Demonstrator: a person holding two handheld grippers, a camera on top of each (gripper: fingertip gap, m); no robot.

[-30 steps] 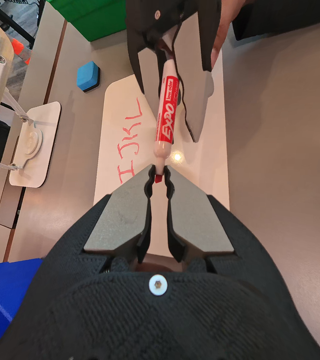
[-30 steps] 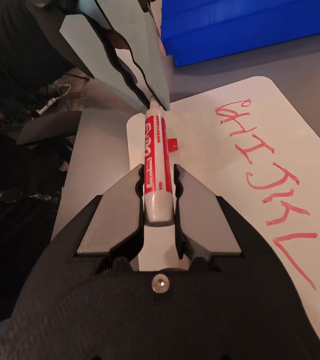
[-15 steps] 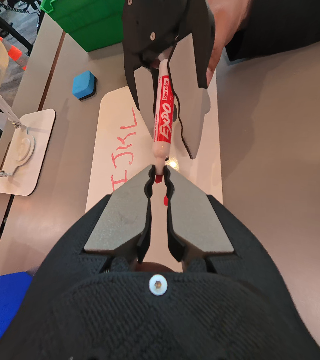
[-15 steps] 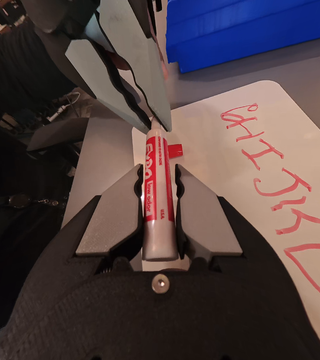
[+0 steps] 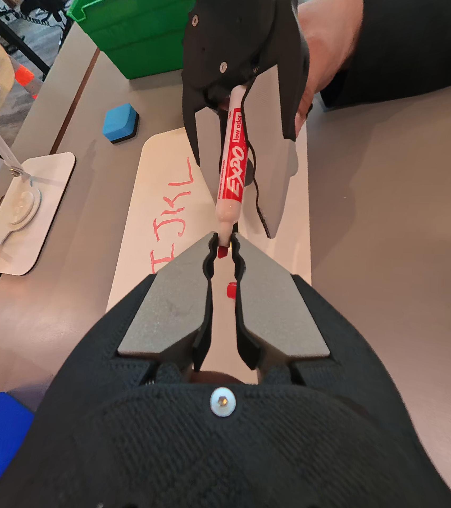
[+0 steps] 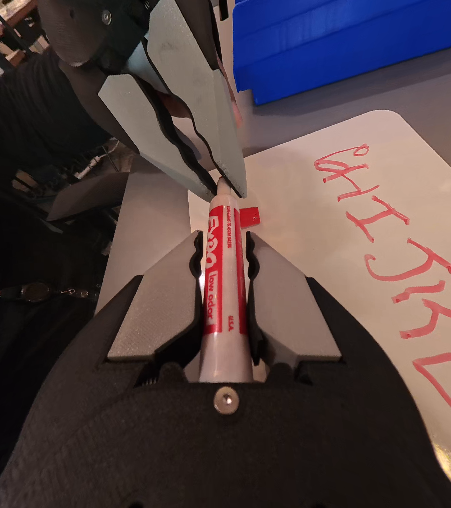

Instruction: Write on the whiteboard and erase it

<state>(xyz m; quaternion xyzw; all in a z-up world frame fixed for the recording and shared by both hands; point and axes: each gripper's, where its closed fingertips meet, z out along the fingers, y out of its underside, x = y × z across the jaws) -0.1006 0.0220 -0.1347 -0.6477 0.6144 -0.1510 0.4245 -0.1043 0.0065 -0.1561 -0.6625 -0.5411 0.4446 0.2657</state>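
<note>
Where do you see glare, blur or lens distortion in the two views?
Left wrist view: warm glare on the whiteboard; wide-angle bending of the table edges; marker sharp. Right wrist view: a yellowish glare patch on the whiteboard's near corner; the blue bin looks soft.

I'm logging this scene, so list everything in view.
red-and-white dry-erase marker: one, uncapped, barrel in the right gripper, neck pinched by the left
small red plastic cap: one, lying on the whiteboard
white round-cornered whiteboard: one, red writing, flat on the table
blue foam eraser: one, black base, on the table beyond the board
green plastic bin: one, far table end
blue plastic bin: one, beside the board
white flat stand base: one, table edge
grey-beige table: one
left gripper: black, grey fingers
right gripper: same
hand: one, holding the right gripper
</note>
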